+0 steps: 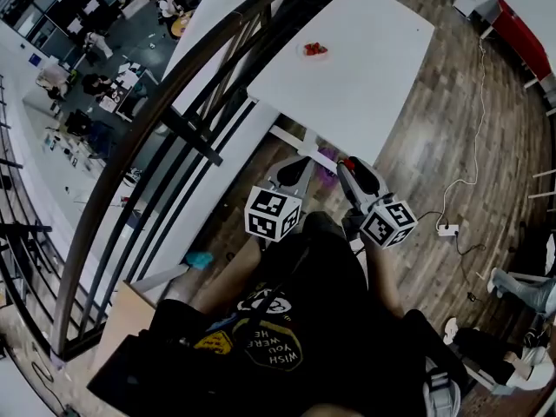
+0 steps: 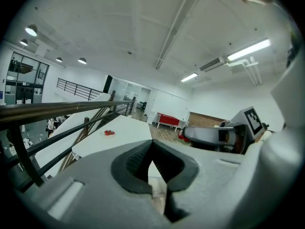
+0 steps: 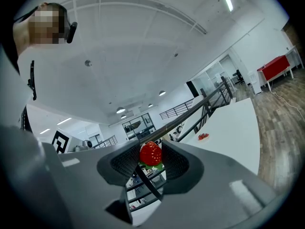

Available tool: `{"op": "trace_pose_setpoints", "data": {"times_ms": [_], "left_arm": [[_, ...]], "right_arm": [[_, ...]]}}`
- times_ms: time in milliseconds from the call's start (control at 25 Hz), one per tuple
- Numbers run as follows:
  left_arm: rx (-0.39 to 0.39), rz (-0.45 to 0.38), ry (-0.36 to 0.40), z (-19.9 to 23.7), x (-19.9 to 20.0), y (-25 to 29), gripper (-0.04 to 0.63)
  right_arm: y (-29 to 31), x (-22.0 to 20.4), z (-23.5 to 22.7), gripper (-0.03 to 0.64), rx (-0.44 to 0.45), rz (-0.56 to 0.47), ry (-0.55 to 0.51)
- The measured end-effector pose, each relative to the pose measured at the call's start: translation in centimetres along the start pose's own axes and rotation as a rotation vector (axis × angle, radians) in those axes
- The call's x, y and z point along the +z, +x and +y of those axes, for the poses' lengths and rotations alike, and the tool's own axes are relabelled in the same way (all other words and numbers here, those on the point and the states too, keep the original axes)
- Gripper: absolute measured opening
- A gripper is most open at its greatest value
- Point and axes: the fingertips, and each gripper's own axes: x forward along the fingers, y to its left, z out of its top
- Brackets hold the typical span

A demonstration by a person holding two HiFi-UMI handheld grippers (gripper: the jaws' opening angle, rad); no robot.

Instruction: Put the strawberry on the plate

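A small plate with red strawberries on it sits near the far left edge of a white table. It also shows far ahead in both gripper views, as the plate and the plate. My right gripper is short of the table's near edge. It is shut on a red strawberry with green leaves, pinched between the dark pads. My left gripper is beside it on the left, with the pads meeting and nothing between them.
A dark metal railing runs along the table's left side, with a lower floor of desks beyond it. A cable and power strip lie on the wooden floor at right. A red cabinet stands far right.
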Motion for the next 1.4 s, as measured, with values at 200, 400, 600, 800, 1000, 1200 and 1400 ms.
{"op": "trace_pose_setpoints", "data": {"times_ms": [200, 400, 600, 800, 1000, 1200, 1400], "left_arm": [[0.008, 0.010, -0.015, 2.2, -0.6, 1.5, 0.003], [0.018, 0.002, -0.012, 1.9, 1.3, 2.3, 0.003], [0.031, -0.002, -0.009, 2.5, 2.6, 5.3, 0.003], [0.056, -0.015, -0.001, 3.1, 4.1, 8.4, 0.003], [0.098, -0.014, -0.001, 4.4, 4.9, 11.3, 0.003], [0.123, -0.004, -0.001, 4.6, 5.4, 14.0, 0.003], [0.131, 0.021, -0.006, 4.7, 5.2, 15.7, 0.003]], "right_arm": [[2.1, -0.7, -1.3, 0.144, 0.000, 0.016, 0.010], [2.6, 1.0, -1.4, 0.144, 0.016, 0.025, 0.009], [4.2, 2.8, -4.1, 0.144, 0.033, 0.021, 0.008], [5.7, 4.5, -6.8, 0.144, 0.058, 0.026, 0.004], [7.1, 6.1, -9.3, 0.144, 0.083, 0.013, 0.002], [7.3, 7.2, -11.7, 0.144, 0.094, 0.016, 0.008], [7.3, 7.2, -13.7, 0.144, 0.089, 0.027, 0.029]]}}
